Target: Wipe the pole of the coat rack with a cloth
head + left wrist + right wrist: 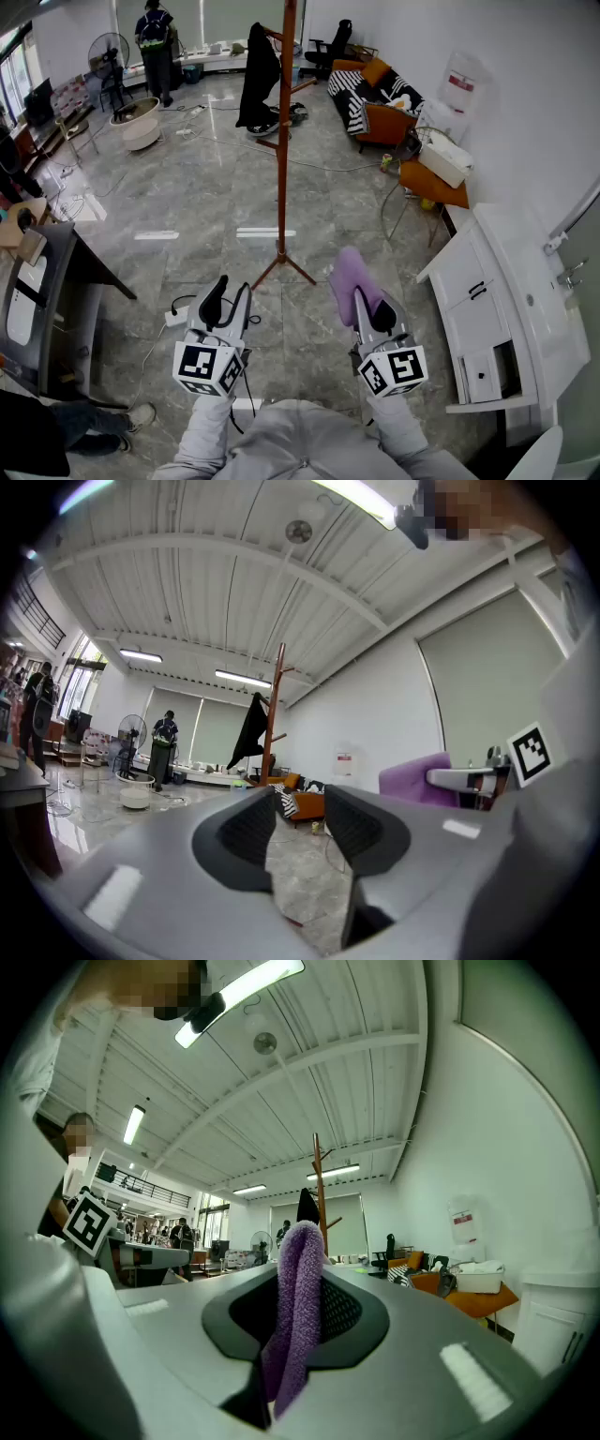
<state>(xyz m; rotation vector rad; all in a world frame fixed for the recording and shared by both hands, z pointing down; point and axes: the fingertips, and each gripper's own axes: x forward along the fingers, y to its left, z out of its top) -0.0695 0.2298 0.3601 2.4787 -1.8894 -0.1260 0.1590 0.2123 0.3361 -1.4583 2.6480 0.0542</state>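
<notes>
Cloth [296,1335] clamped by right gripper [300,1274] jaws; left gripper [300,808] jaws apart, empty; pole [282,141] top apparently cropped.

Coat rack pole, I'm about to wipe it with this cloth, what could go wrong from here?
1. The pole stands on thin splayed legs with a black coat hung on one side. Hard rubbing may rock it, and the left claw is open, not bracing it.
2. The right claw pinches only a fold of the purple cloth, which might pull loose.
3. A cable lies on the floor ahead, a possible trip.
</notes>
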